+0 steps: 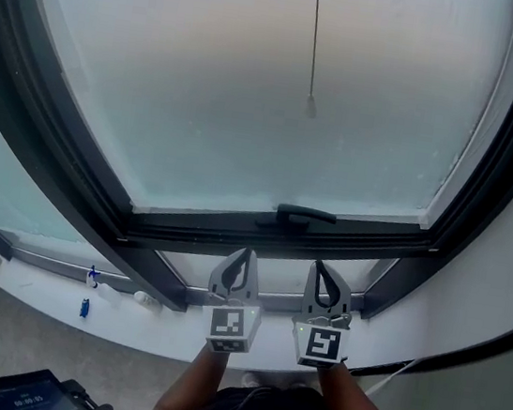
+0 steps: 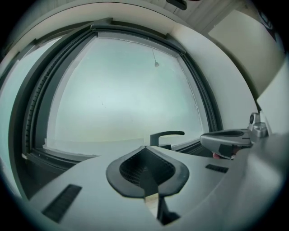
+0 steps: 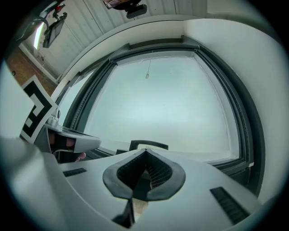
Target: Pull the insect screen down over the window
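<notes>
Probably light and springy, the screen pulls by its thin cord (image 1: 312,56) (slippery), high above the left gripper (image 1: 246,256) and right gripper (image 1: 321,268), fingers pressed together, empty.

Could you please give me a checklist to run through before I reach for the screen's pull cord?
1. Pull cord hangs free before the glass: ok.
2. Left gripper empty: ok.
3. Right gripper empty: ok.
4. Jaws open to take the cord: not ok, both shut.
5. Window handle clear of both grippers: ok.
6. Where the screen's lower edge sits: cannot tell.
</notes>
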A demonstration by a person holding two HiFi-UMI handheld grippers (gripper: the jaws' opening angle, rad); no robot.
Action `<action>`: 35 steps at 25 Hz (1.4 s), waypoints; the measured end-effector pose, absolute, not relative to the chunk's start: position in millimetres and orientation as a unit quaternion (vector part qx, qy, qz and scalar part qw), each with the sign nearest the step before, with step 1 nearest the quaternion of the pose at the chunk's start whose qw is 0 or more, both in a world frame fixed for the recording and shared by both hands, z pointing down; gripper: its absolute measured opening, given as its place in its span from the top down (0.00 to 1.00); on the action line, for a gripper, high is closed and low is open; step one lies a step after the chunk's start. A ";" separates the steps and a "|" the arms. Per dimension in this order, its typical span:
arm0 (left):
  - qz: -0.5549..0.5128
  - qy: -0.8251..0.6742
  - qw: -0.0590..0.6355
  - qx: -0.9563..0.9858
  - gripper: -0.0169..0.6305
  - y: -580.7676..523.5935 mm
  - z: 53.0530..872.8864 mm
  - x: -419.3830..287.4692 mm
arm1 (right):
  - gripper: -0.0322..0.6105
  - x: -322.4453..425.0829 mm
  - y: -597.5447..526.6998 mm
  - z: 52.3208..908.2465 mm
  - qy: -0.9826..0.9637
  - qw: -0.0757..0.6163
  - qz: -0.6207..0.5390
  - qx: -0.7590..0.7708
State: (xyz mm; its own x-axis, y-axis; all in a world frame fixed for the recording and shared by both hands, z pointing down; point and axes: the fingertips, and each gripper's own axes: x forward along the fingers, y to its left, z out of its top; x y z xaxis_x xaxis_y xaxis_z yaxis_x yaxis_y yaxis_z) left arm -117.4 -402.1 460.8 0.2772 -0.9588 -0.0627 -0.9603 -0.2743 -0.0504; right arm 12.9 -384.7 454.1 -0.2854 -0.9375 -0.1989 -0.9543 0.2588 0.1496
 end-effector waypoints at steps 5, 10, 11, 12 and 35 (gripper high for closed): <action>0.009 0.600 0.066 -0.797 0.97 -410.7 441.7 -112.3 | 0.94 16.7 -400.7 435.3 0.796 0.046 0.130 -0.590; 0.024 0.612 0.081 -0.786 0.97 -423.0 417.5 -119.7 | 0.94 18.3 -415.6 408.0 0.799 0.068 0.141 -0.580; 0.026 0.614 0.090 -0.784 0.97 -424.4 410.8 -120.0 | 0.94 21.1 -417.4 401.8 0.800 0.074 0.141 -0.579; 0.029 0.615 0.100 -0.782 0.97 -424.6 403.1 -119.7 | 0.94 24.9 -418.5 395.3 0.799 0.078 0.145 -0.578; 0.153 0.592 0.223 -0.759 0.97 -446.4 202.8 -145.6 | 0.94 50.9 -429.7 185.2 0.743 0.160 0.317 -0.567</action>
State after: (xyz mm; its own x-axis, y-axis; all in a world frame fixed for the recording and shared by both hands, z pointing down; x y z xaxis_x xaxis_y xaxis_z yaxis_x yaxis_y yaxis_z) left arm -145.6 -446.4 202.8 0.2527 -0.8304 -0.4966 -0.9670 -0.1997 -0.1582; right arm 50.9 -429.7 185.2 -0.3053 -0.7421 -0.5967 -0.9444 0.1557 0.2895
